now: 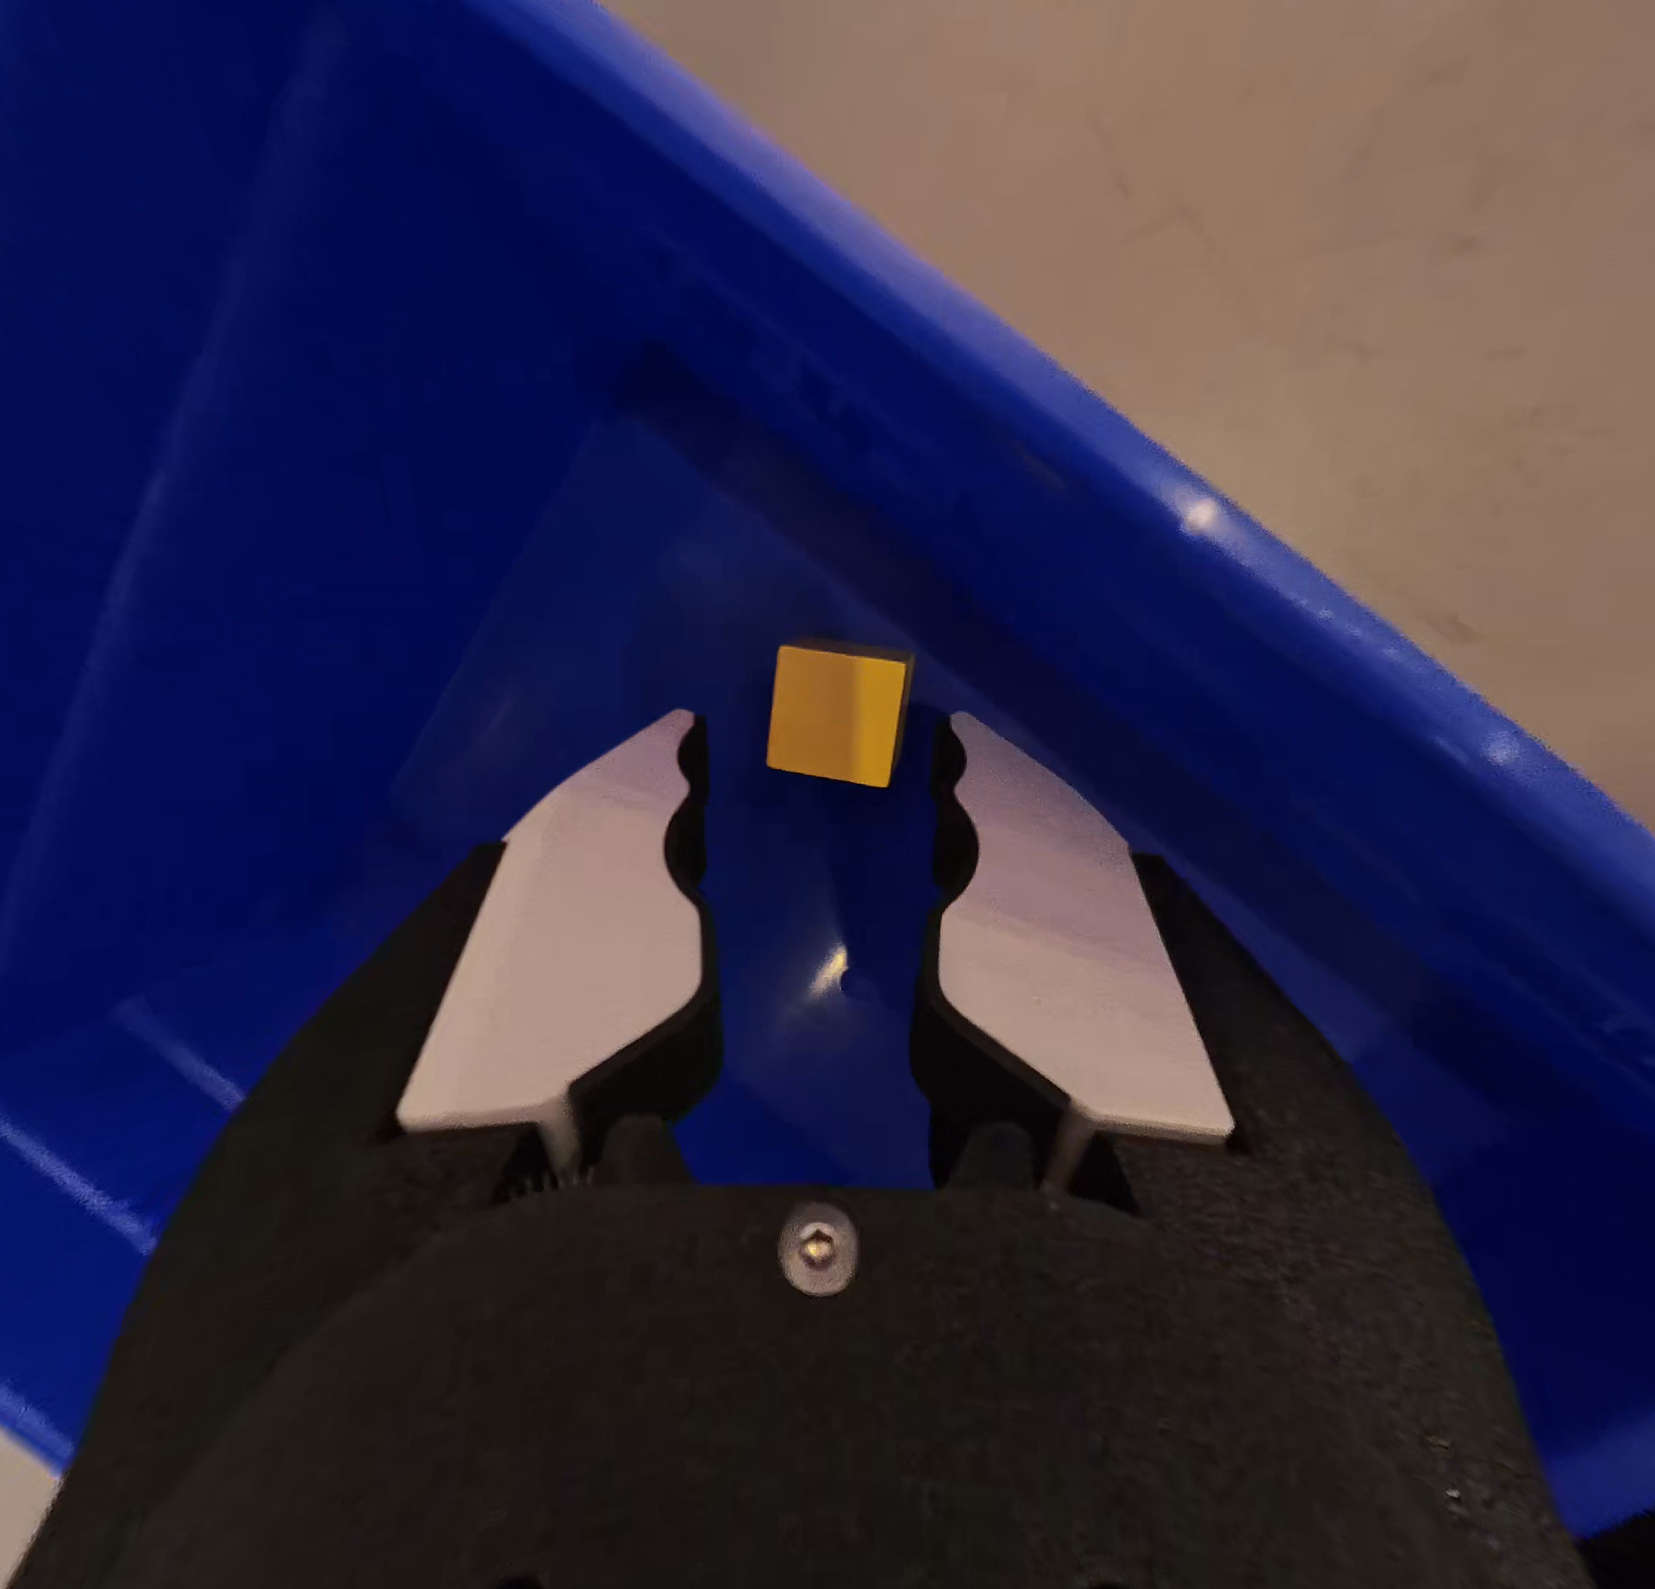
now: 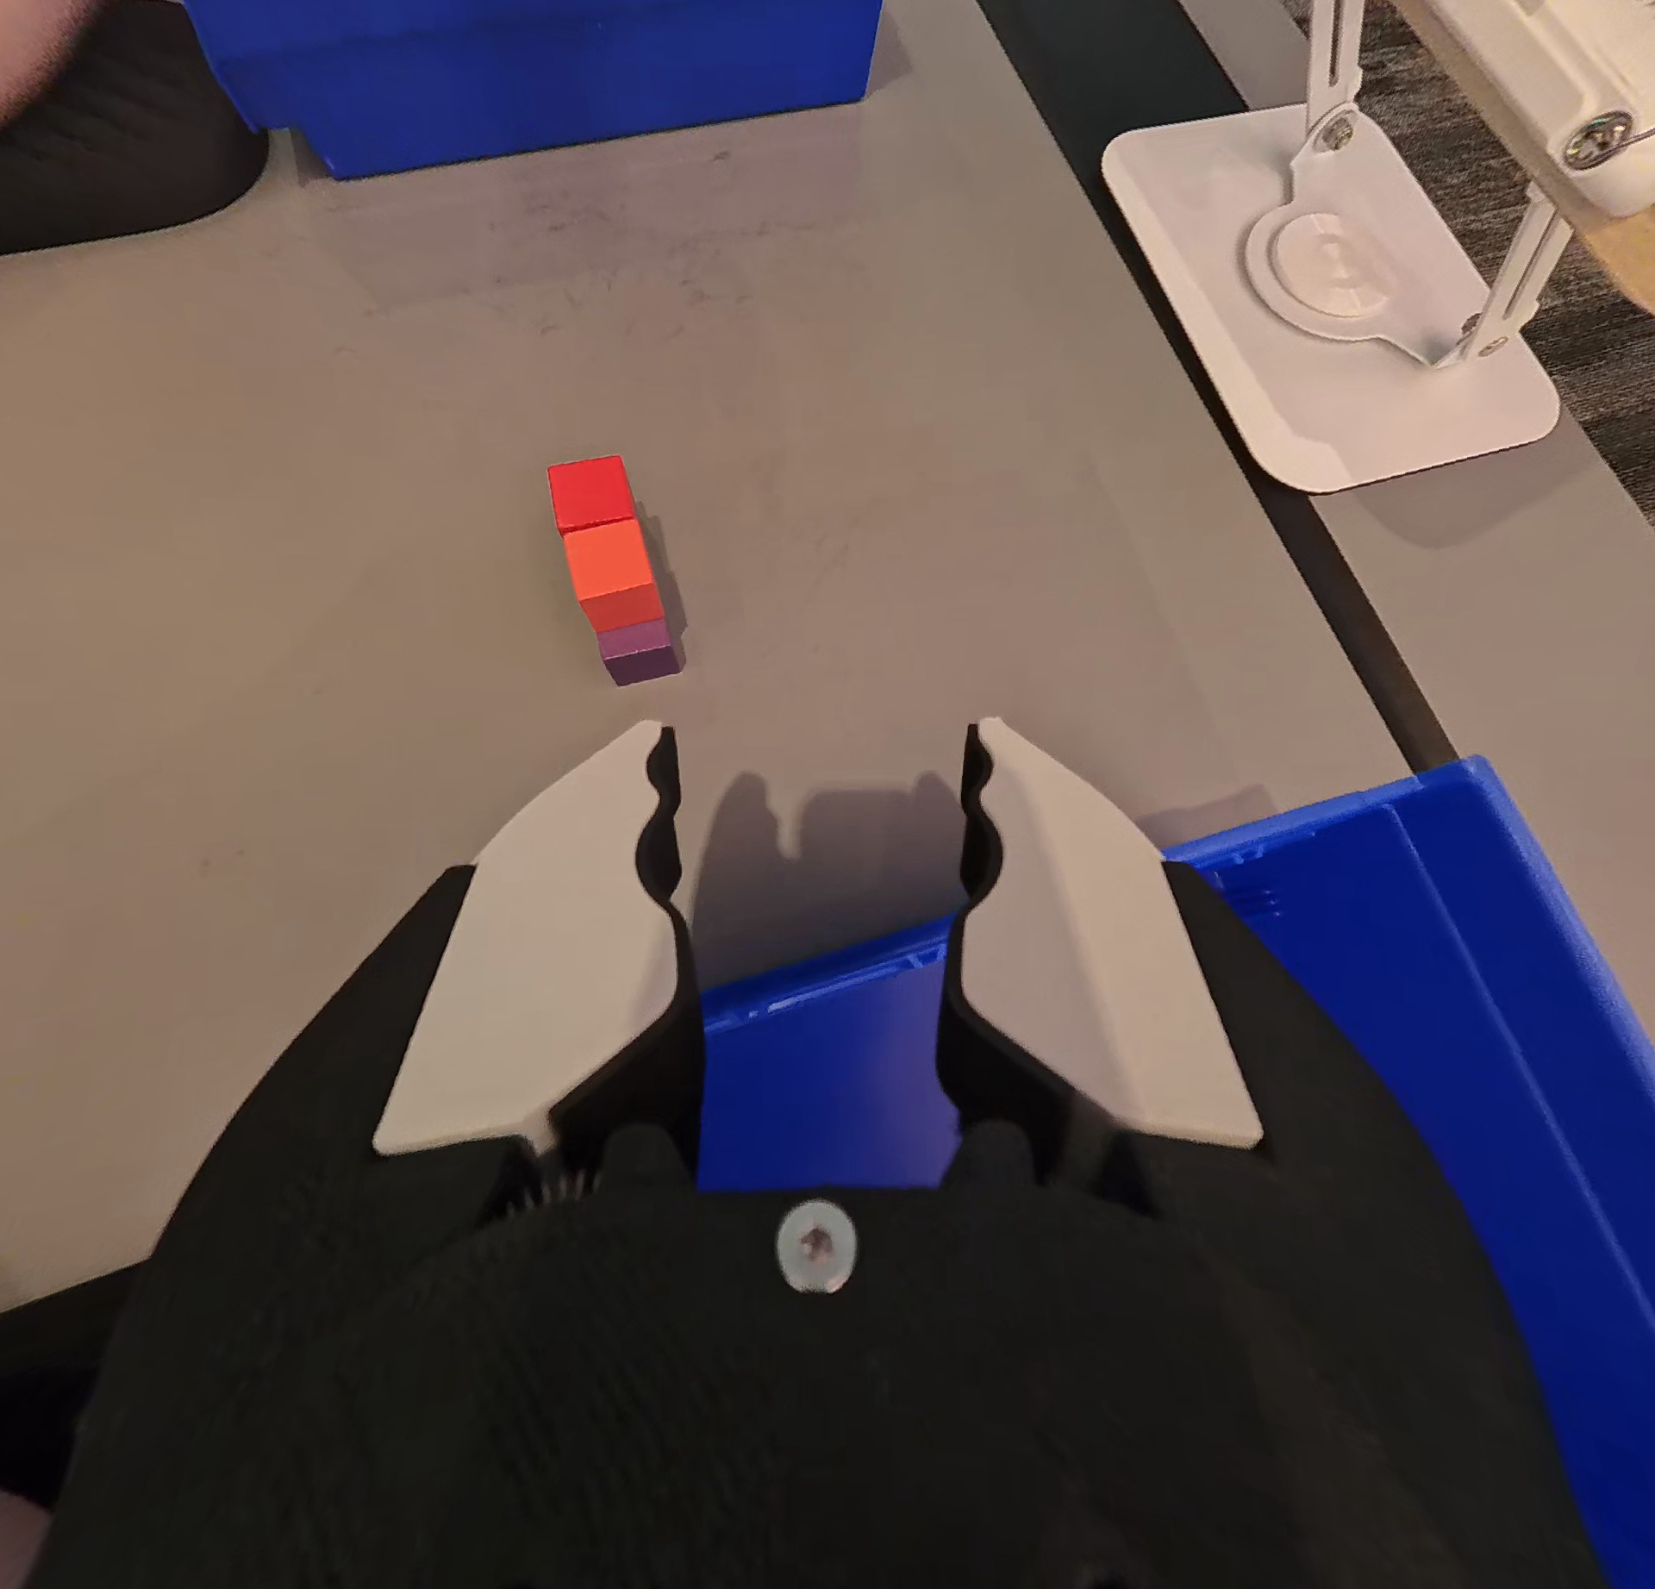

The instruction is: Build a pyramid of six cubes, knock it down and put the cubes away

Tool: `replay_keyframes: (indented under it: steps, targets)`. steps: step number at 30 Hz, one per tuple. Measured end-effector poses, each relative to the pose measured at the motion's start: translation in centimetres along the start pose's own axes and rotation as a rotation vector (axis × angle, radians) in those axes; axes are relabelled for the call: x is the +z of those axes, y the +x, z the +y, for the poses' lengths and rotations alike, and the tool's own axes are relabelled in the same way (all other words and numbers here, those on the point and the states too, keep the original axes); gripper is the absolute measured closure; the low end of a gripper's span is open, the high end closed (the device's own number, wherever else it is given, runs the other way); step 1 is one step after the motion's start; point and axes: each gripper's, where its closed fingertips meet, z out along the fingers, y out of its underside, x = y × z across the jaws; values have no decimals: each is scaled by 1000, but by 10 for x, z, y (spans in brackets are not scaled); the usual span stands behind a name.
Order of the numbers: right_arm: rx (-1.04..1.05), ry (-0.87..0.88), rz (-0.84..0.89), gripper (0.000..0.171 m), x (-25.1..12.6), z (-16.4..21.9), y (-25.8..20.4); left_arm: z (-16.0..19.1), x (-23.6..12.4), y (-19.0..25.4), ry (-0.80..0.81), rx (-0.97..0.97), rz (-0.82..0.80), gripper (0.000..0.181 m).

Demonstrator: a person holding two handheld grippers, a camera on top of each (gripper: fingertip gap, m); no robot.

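Note:
In the left wrist view a yellow cube lies in a blue bin, near its inner corner. My left gripper is open and empty, its fingertips on either side of the cube and just short of it. In the right wrist view a red cube, an orange cube and a purple cube stand touching in a row on the grey table. My right gripper is open and empty, a little nearer than the purple cube and to its right.
A blue bin lies under and right of my right gripper. Another blue bin stands at the table's far side. A white stand base sits at the right, past a dark gap. A black object shows far left. The gap from one gripper's tips to the other's is roughly 40 cm.

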Motion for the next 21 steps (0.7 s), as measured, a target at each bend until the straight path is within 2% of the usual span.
replay_keyframes:
  steps: [3, 6, 9, 11, 14, 17, 19, 21]
  targets:
    - [2, 2, -1, 109, -1, 0, 0, 5, 9, 1, -39, -3, 8, 136]
    - [2, 6, -2, 109, -2, 1, 0, 0, 8, 4, -5, -20, 42, 152]
    - [4, 9, -1, 110, -3, 1, 1, -1, 4, 6, 19, -21, 55, 153]
    - [5, 10, 0, 110, -4, 1, 1, 1, -4, -4, 21, -41, 3, 153]
    - [4, 12, 6, 110, -6, 1, 1, 0, -36, -29, 71, -124, -128, 153]
    - [5, 18, 14, 110, -8, 0, 2, -14, -92, -52, 203, -212, -301, 153]
    - [6, 19, 20, 110, -10, 0, 4, -43, -129, -37, 347, -219, -292, 153]
    - [9, 23, 23, 110, -11, 0, 5, -85, -155, 2, 490, -147, -196, 153]
